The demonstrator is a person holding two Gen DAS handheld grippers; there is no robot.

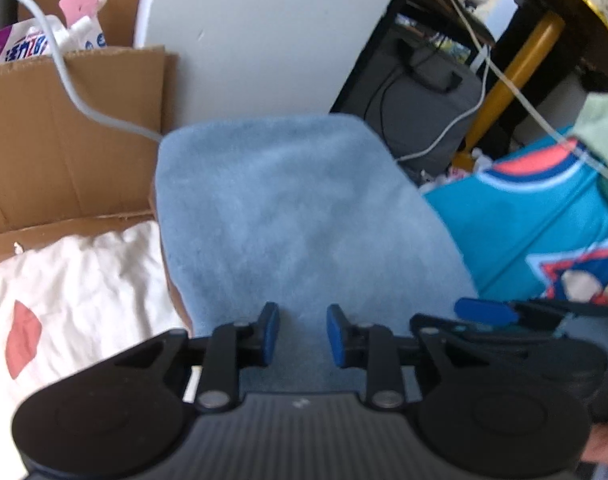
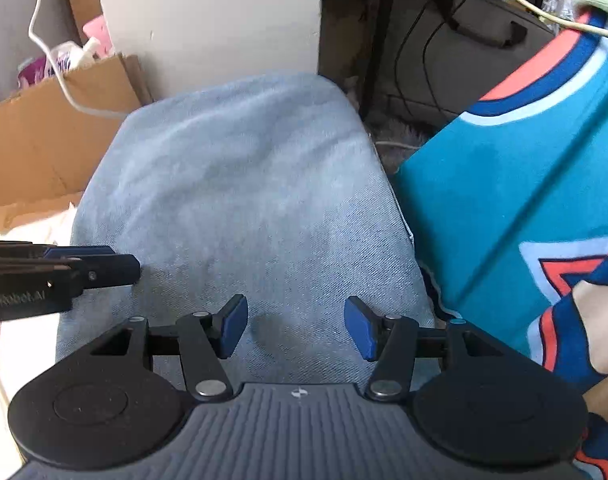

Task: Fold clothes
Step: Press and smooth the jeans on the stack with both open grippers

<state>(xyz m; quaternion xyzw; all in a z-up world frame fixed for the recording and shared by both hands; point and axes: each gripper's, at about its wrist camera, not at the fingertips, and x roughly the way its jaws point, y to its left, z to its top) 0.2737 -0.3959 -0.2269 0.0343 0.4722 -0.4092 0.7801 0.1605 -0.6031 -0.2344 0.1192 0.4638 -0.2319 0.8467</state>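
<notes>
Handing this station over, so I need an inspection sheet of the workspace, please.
Surface: covered by garments, nothing bare seen.
Job's things: folded light blue cloth; teal jersey beside it; white garment on its other side.
Clutter: cardboard box holding packets.
Grippers: left tool open, empty; right tool open wider, empty, both over the blue cloth.
Cables: white cable across the box.
Surroundings: white panel, dark bag.
</notes>
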